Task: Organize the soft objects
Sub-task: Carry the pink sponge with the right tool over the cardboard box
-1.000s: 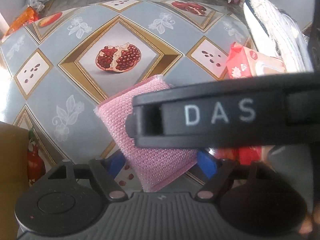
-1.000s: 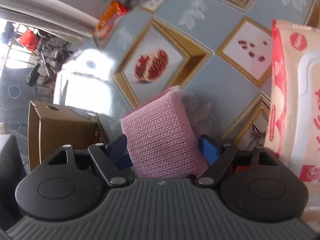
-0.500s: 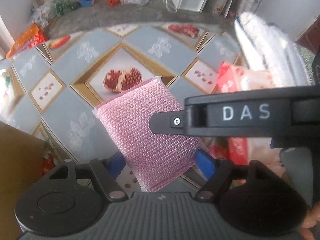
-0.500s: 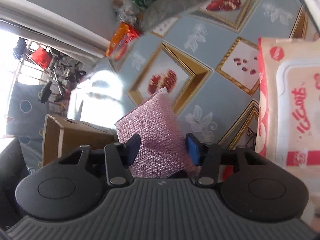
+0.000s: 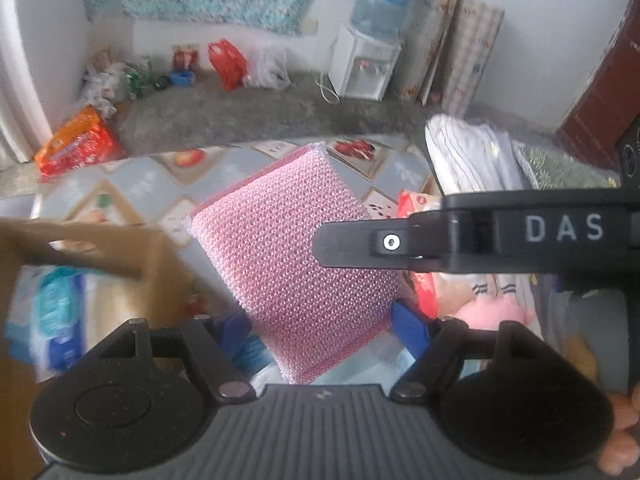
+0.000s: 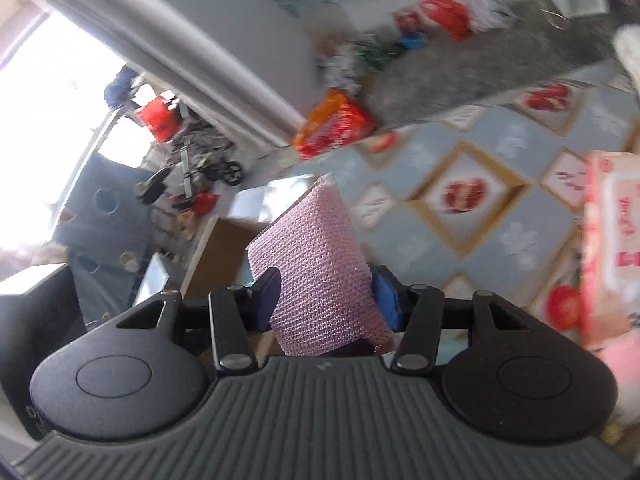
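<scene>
Aloft, pink scrub sponge [image 5: 296, 264] pinched in left claw [image 5: 324, 328], second pink sponge [image 6: 320, 276] squeezed in right claw [image 6: 328, 300], patterned bench [image 6: 480, 240] below.

The pink scouring pad [image 5: 296, 264] looks like coarse knitted mesh, faintly sparkly. At nine o'clock from it, the cardboard box [image 5: 120, 252] is matt brown. The tablecloth [image 6: 500, 216] is smooth, glossy vinyl. At three o'clock, the wet-wipes pack [image 6: 608, 240] is shiny plastic film.

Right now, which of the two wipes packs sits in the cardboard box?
The blue pack, low on the left in the left wrist view, sits in the cardboard box. The red-and-white pack lies out on the patterned tablecloth instead.
</scene>
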`<state>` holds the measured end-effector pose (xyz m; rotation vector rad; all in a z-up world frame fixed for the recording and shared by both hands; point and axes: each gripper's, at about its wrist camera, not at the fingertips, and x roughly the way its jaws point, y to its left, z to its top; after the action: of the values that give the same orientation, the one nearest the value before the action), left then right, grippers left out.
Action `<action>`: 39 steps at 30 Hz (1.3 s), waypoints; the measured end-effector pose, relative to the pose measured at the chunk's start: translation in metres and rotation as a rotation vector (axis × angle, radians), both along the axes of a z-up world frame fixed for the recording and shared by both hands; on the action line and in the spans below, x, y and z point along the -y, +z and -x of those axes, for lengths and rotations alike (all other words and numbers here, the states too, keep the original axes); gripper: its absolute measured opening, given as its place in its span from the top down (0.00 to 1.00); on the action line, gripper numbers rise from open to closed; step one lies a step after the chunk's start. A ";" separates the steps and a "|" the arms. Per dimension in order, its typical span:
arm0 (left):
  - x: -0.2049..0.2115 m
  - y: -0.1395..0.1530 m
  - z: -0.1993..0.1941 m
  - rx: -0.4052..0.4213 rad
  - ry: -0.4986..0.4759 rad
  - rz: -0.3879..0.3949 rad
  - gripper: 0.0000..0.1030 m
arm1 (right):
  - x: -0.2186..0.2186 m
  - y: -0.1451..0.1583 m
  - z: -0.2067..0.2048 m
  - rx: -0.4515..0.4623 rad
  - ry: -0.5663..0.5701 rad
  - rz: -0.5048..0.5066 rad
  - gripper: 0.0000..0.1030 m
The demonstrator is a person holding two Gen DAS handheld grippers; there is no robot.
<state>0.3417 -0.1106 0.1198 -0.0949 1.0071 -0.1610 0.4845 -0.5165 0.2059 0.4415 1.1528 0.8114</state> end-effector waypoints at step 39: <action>-0.298 -0.093 0.092 -0.071 0.293 -0.123 0.30 | -0.320 -0.143 0.133 -0.432 0.114 0.005 0.40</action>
<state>0.2493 0.1877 0.0269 -0.1354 1.0596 0.1725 0.3513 -0.1963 0.0630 0.5683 1.5911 0.8345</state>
